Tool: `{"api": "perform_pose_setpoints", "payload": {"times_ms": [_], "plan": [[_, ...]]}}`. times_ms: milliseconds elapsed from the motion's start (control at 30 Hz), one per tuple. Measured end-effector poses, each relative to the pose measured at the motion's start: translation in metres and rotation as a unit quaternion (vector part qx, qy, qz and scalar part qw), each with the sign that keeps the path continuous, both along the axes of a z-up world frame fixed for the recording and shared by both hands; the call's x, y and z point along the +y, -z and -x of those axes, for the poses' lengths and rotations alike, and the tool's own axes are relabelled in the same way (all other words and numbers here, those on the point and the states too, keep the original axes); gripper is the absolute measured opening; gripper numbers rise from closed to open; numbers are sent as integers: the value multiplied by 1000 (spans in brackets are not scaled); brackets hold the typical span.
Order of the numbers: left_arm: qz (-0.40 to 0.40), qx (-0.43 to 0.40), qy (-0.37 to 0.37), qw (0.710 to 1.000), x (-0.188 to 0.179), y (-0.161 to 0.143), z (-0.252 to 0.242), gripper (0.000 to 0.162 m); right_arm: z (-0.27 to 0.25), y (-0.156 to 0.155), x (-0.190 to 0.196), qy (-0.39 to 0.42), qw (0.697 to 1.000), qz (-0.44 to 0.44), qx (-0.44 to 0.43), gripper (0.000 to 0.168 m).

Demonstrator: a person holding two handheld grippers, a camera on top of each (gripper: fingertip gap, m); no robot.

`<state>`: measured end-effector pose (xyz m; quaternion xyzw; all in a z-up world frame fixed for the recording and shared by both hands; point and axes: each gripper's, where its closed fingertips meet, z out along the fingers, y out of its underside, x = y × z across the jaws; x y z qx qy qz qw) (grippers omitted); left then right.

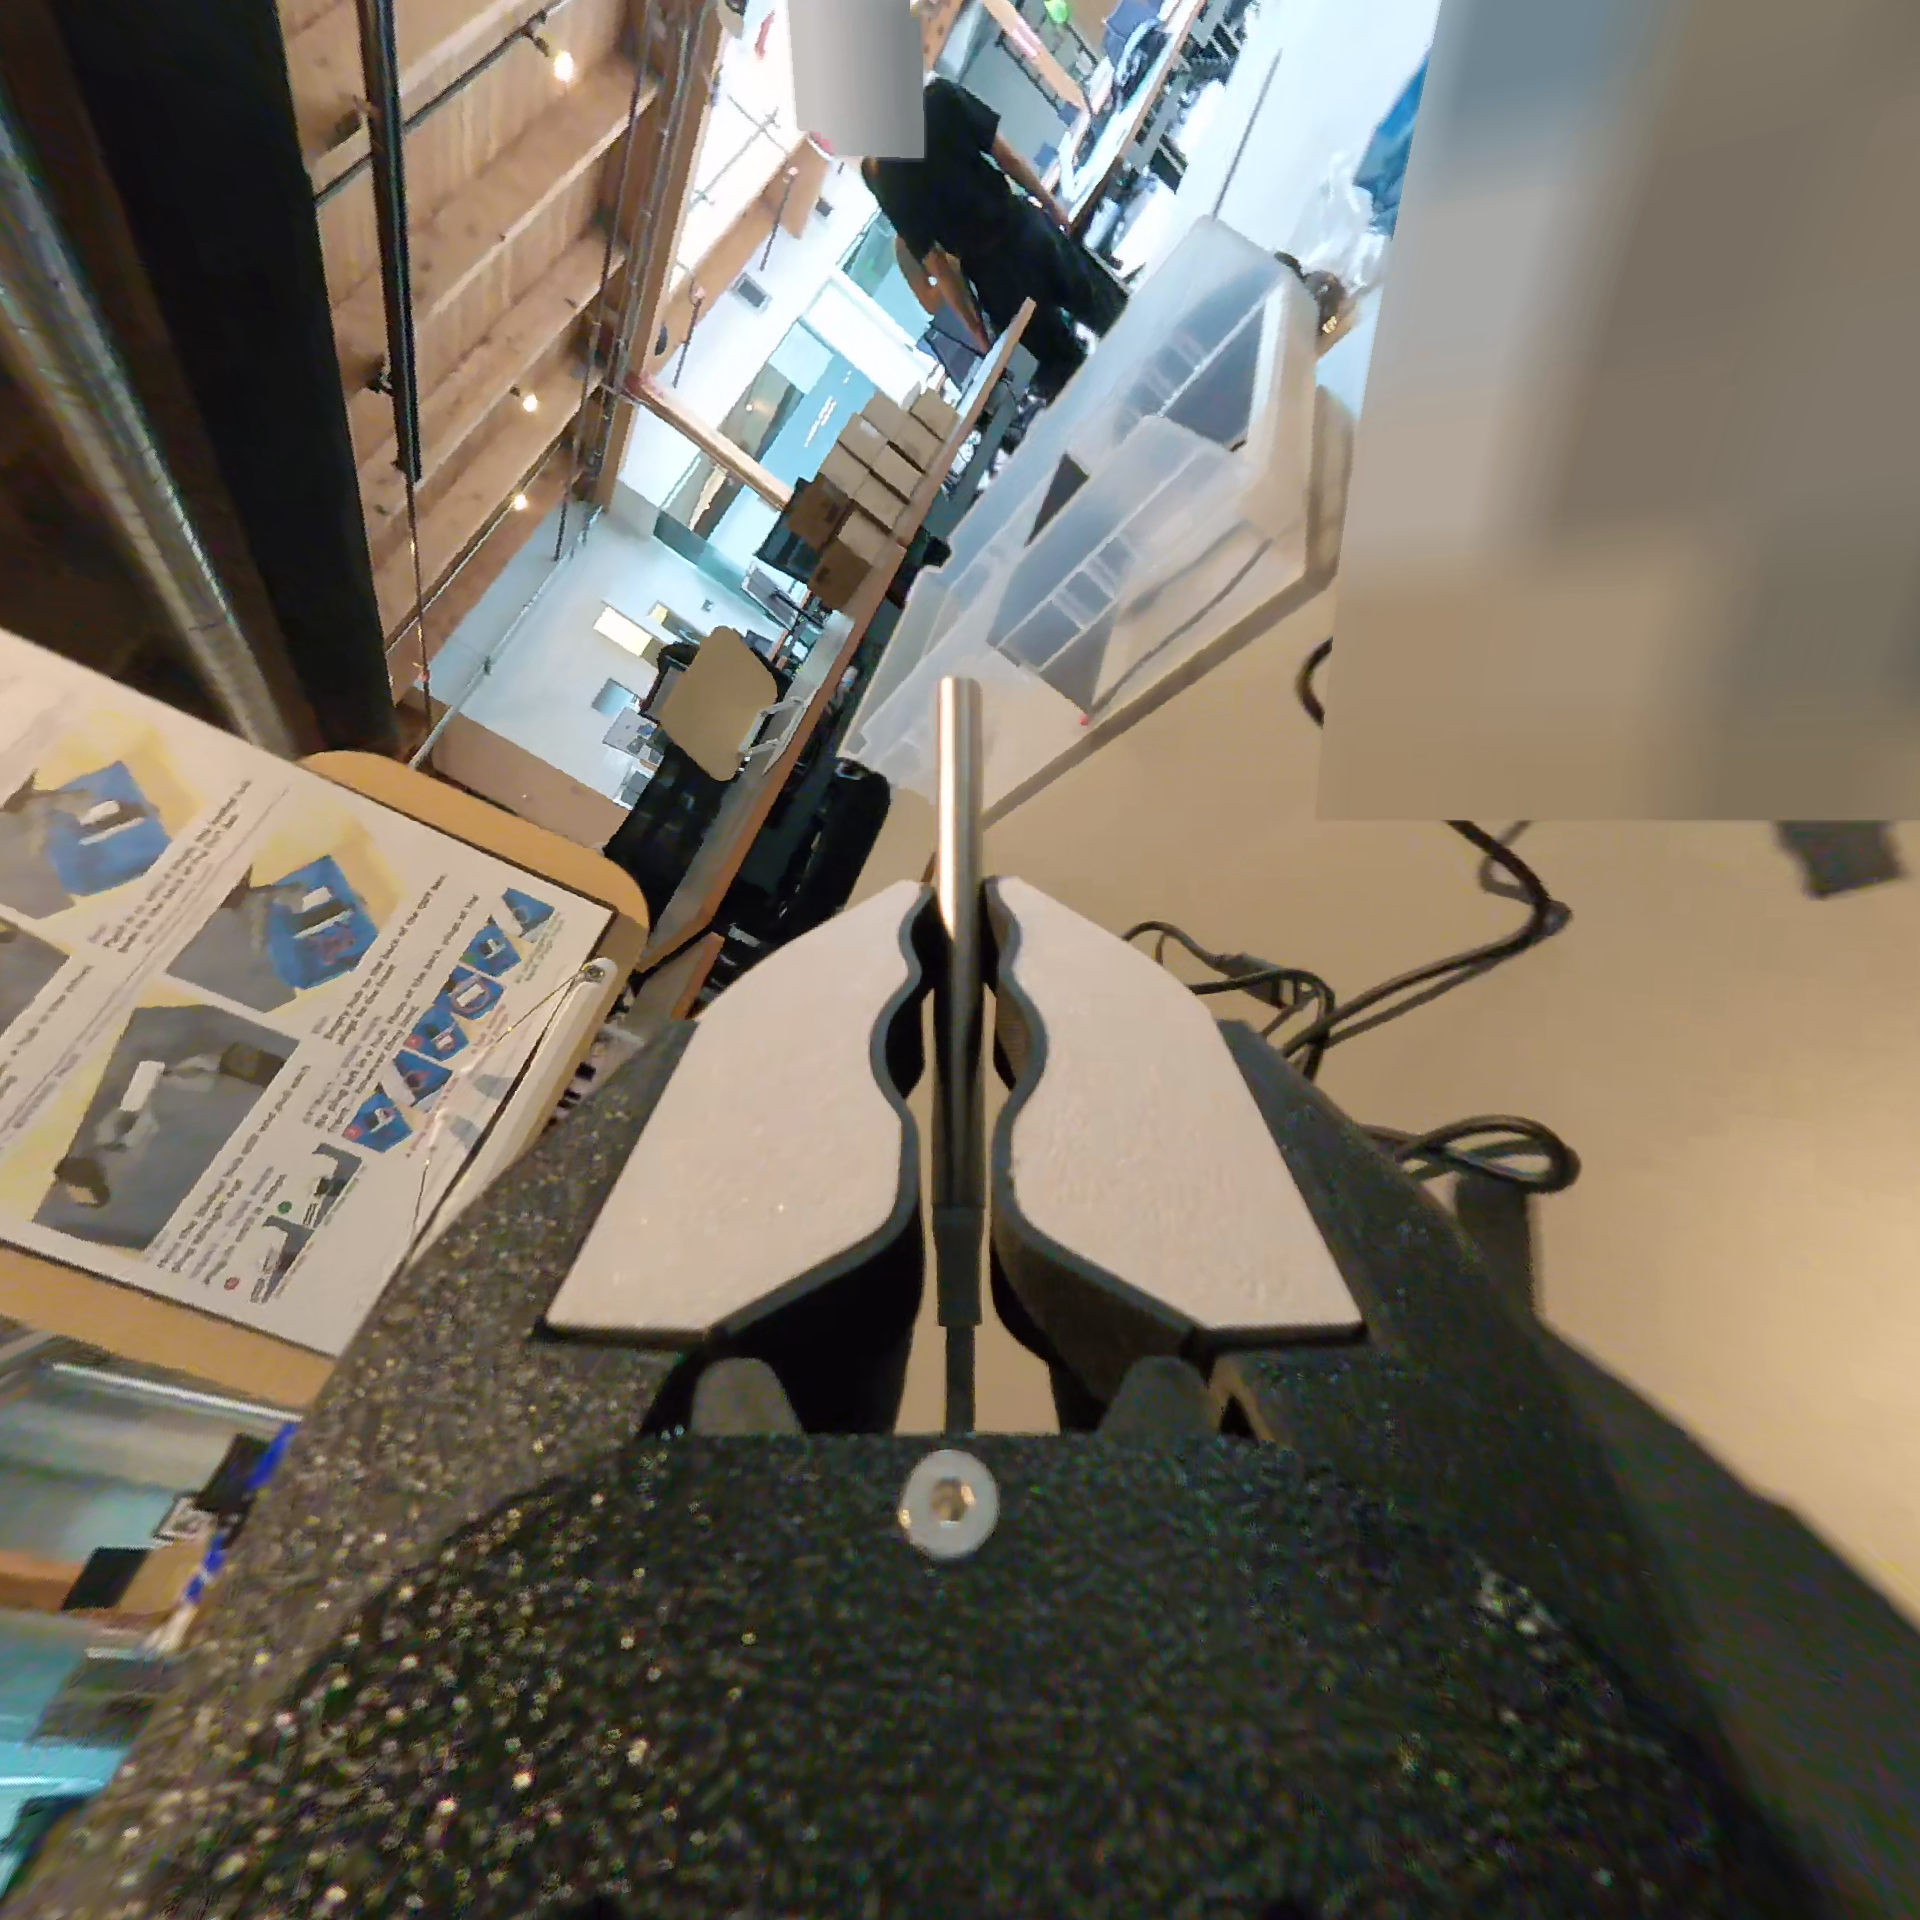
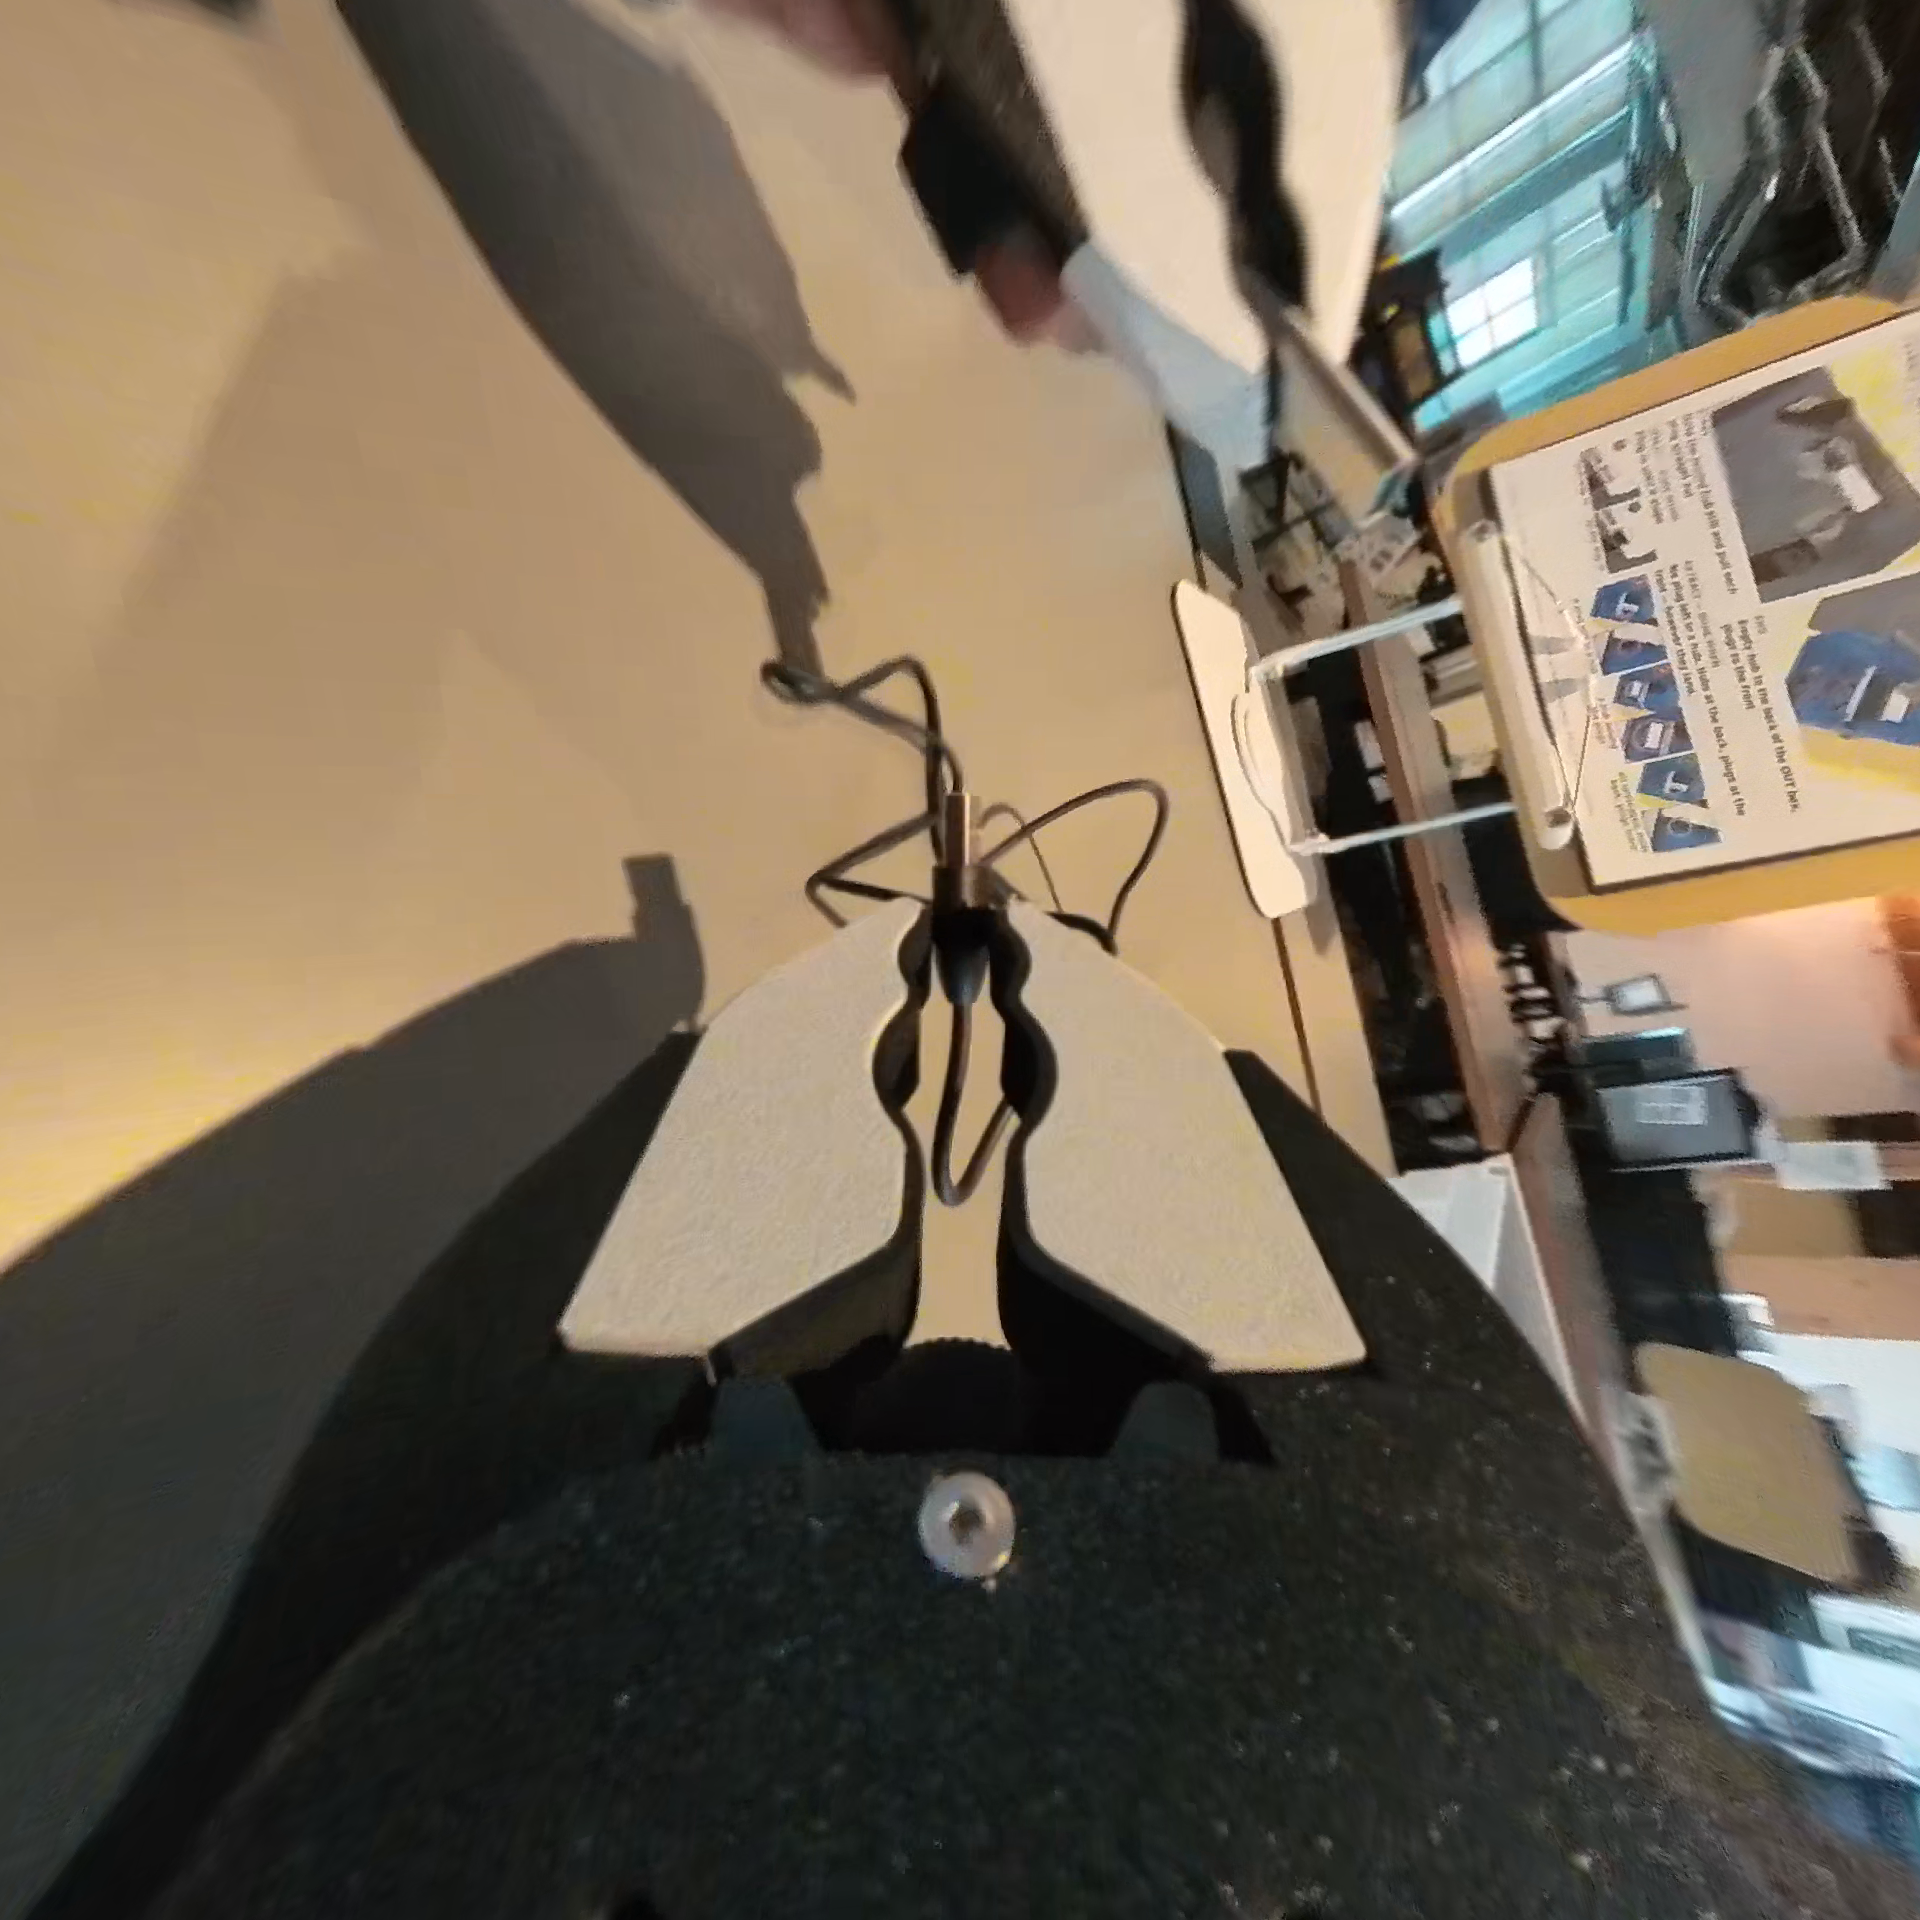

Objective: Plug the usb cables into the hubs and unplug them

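Workshop bench, pale tabletop [image 1: 1351,1039]. Left gripper [image 1: 961,904]: clamped edge-on around slim metal hub [image 1: 957,831], steadying it for insertion. Right gripper [image 2: 961,920]: pinching black USB plug [image 2: 961,961], metal tip forward, cable [image 2: 961,1112] looping behind.

A: What colour were the left gripper [image 1: 958,894] fingers [image 1: 769,1122]?

B: Pale grey, speckled black body behind. The hub [image 1: 957,831] between them was silver. Beyond the right gripper [image 2: 961,914], black cables [image 2: 1081,821] lay on a cream table [image 2: 416,623].
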<state>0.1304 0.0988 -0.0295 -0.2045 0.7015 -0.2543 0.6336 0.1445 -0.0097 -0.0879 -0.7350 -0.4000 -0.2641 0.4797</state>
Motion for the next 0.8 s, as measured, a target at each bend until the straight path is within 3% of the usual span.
{"api": "perform_pose_setpoints", "payload": {"times_ms": [200,333,433,600,800], "plan": [[88,4,11,996,14,-8,4,7,10,-52,-32,-43,975,-20,218,10],[123,7,31,992,13,-9,5,7,3,-63,-42,-64,899,19,433,9],[131,10,46,990,8,-9,5,7,-11,-44,-34,-47,842,68,533,10],[120,22,50,991,2,-1,2,7,-27,-3,-18,-7,775,154,613,10],[115,29,54,992,-2,2,1,7,-39,31,-7,51,777,206,593,9]]}}
